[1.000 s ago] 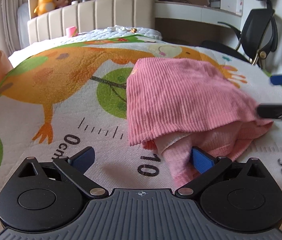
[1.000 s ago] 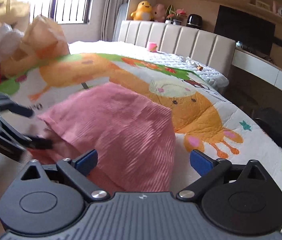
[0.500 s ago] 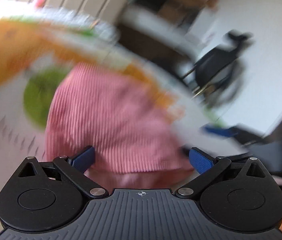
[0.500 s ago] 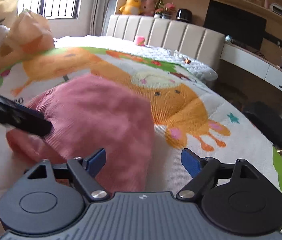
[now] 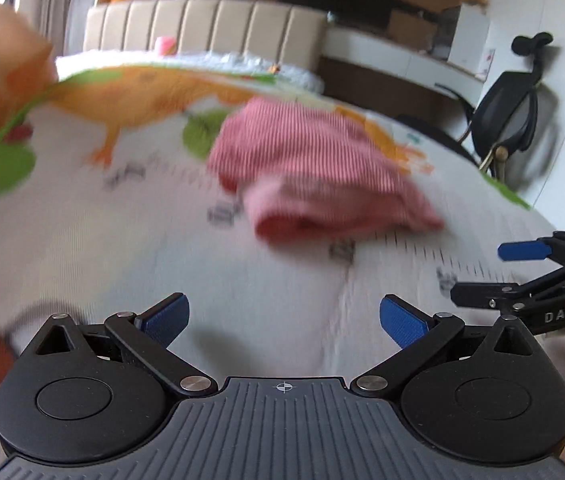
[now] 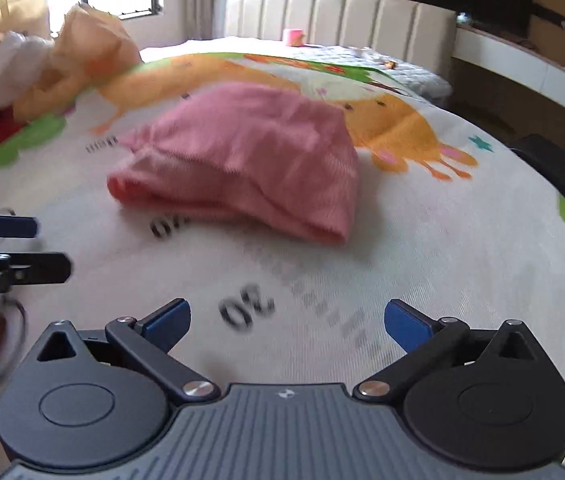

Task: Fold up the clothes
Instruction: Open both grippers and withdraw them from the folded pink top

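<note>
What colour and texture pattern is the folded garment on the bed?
Pink, with fine ribbed stripes: the folded garment, clearest in the right wrist view.

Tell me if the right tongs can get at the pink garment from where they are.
Probably yes. The right tongs are open with only bare mat between them and the pink garment; the left tongs sit off to the side.

"DAS" on right tongs (image 5: 522,270), "20" on mat (image 6: 402,280)
</note>
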`<state>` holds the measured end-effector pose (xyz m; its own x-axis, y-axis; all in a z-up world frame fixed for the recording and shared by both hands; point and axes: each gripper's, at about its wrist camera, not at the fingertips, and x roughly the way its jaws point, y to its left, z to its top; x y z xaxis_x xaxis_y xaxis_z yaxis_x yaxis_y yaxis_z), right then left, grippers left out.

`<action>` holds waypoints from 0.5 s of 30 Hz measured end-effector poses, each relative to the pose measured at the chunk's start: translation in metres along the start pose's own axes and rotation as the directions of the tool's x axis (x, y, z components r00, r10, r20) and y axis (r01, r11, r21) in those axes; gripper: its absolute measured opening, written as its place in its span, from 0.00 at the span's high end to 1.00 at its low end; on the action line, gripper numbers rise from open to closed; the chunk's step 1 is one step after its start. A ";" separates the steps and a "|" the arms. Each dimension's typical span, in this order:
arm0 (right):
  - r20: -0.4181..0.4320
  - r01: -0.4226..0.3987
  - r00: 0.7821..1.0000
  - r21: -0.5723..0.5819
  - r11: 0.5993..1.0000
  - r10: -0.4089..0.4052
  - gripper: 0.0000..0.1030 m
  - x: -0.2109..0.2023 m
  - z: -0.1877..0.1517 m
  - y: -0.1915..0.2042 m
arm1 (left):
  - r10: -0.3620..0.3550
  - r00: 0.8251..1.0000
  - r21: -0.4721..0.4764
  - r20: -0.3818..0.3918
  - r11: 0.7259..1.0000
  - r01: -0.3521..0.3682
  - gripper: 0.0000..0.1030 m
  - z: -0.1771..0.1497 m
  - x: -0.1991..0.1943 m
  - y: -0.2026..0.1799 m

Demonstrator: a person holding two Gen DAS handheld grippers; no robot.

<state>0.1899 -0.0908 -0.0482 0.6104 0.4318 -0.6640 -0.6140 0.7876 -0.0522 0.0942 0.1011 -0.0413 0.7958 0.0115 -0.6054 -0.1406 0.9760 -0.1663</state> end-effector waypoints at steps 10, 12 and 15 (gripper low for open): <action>0.044 -0.064 0.997 0.024 0.998 0.063 0.00 0.002 -0.015 -0.012 | 0.049 0.998 0.158 -0.037 0.987 -0.042 0.00 -0.008 0.009 -0.021; 0.043 -0.065 0.997 0.029 0.998 0.063 0.00 0.002 -0.015 -0.013 | 0.051 0.998 0.162 -0.040 0.986 -0.044 0.00 -0.007 0.013 -0.023; 0.042 -0.053 0.998 0.026 0.998 0.052 0.00 0.001 -0.016 -0.011 | 0.058 0.997 0.171 -0.044 0.984 -0.049 0.00 -0.007 0.014 -0.024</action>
<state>0.1895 -0.1055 -0.0601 0.5982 0.4906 -0.6336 -0.6325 0.7746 0.0026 0.1047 0.0760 -0.0515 0.7597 0.0582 -0.6476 -0.0767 0.9971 -0.0004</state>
